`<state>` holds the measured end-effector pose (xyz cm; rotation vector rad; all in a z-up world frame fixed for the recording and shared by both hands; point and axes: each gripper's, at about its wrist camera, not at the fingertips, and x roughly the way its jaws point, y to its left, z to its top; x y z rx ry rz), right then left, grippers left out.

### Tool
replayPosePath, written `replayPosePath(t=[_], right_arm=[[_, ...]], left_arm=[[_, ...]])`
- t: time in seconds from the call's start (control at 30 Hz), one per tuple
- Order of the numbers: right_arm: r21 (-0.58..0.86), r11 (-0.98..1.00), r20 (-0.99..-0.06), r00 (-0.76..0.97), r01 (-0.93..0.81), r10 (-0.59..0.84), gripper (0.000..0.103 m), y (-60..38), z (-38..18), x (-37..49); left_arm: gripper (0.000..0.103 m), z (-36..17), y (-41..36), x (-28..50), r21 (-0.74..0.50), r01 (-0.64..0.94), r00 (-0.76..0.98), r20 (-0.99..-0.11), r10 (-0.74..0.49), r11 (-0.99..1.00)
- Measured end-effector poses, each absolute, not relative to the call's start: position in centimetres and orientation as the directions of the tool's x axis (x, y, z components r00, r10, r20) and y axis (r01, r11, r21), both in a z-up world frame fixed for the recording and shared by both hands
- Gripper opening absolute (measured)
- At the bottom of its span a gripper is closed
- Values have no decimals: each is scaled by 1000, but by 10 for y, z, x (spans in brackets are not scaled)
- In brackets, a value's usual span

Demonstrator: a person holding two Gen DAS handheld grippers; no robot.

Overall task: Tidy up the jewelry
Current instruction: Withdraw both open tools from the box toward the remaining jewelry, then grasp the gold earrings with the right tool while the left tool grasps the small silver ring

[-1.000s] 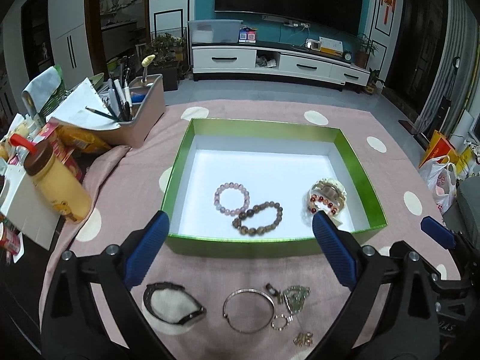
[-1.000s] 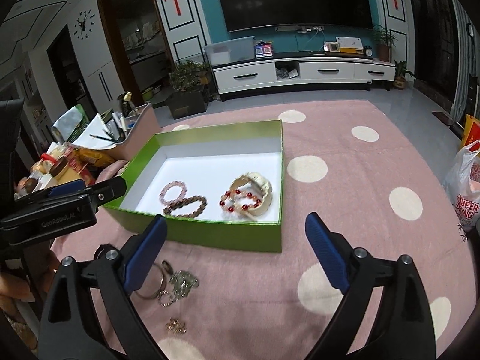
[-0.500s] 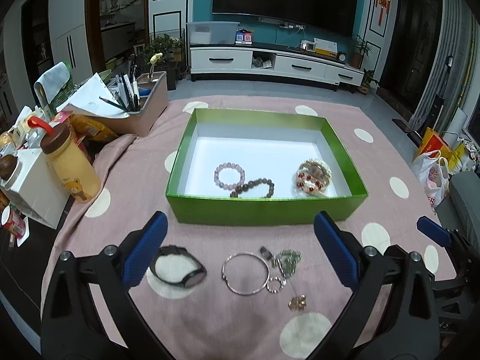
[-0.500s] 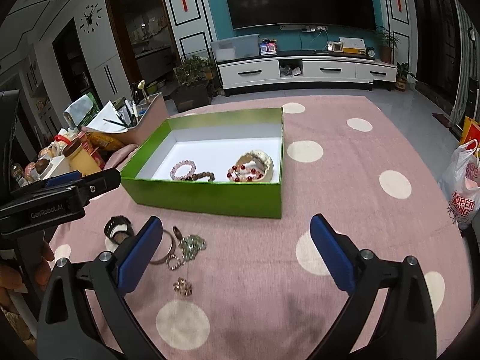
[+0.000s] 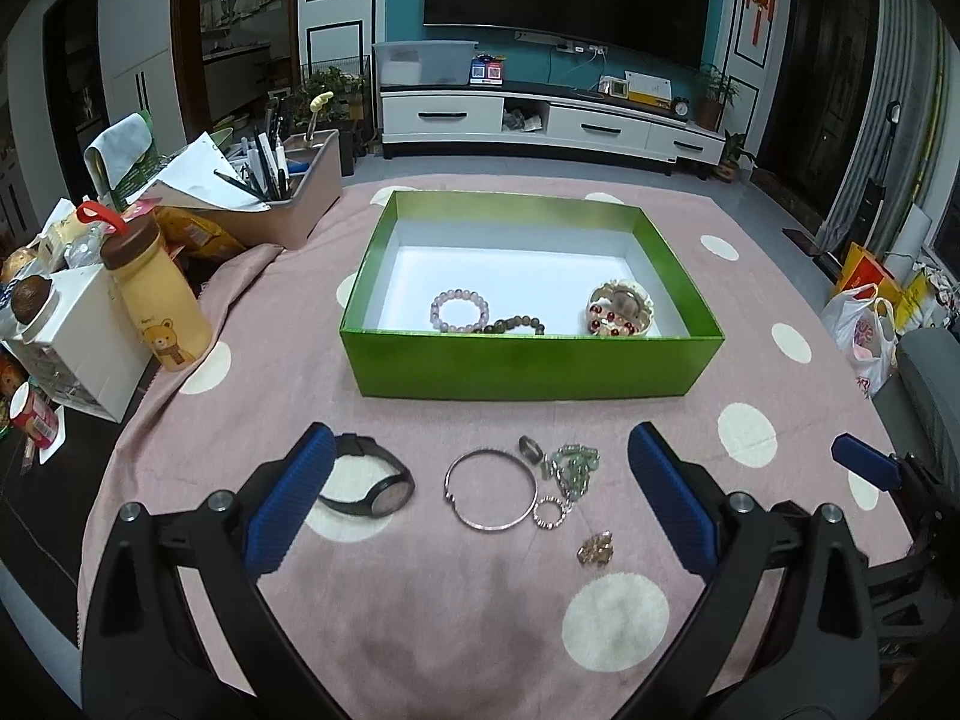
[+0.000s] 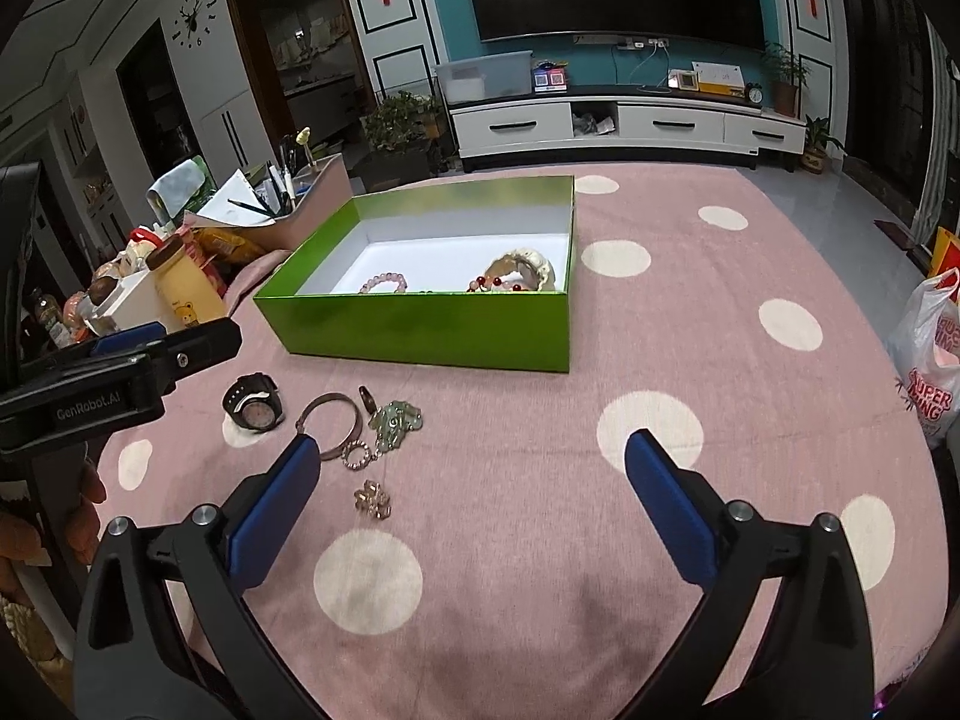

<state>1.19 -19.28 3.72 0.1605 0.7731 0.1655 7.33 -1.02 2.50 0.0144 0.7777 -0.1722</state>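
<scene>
In the left wrist view, a yellow bottle [image 5: 163, 306] is standing at the far left edge of the pink dotted cloth [image 5: 480, 612]. The left gripper [image 5: 480, 498] is hovering with its jaws spread wide and empty over a black watch [image 5: 375, 483], a silver bangle [image 5: 491, 491], a green pendant [image 5: 573, 468] and a small gold piece [image 5: 595, 549]. Beyond them the green box [image 5: 528, 369] is showing its whole white floor, with a pink bead bracelet [image 5: 459, 312], a dark bead bracelet [image 5: 515, 324] and a cream-and-red bracelet [image 5: 621, 315] lying inside.

The right wrist view is seeing that box from lower, its near wall hiding most of the bracelets. The right gripper [image 6: 471, 504] has just been opening its jaws; nothing is sitting between them, over bare cloth right of the loose jewelry.
</scene>
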Motion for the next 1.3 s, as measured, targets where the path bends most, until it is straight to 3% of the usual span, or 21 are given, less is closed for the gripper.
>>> replayPosePath(t=[0.43, 0.87, 1.3], right_arm=[[282, 942, -671, 665, -179, 328, 102, -200, 17, -8], [284, 914, -720, 565, -290, 403, 101, -164, -22, -10], [250, 903, -740, 532, -348, 410, 66, -135, -38, 23]], left_arm=[[99, -3, 23, 47, -96, 120, 664, -732, -152, 988], [99, -46, 28, 26, -144, 178, 601, -768, -223, 974], [90, -59, 33, 39, -180, 185, 581, -773, -256, 966]])
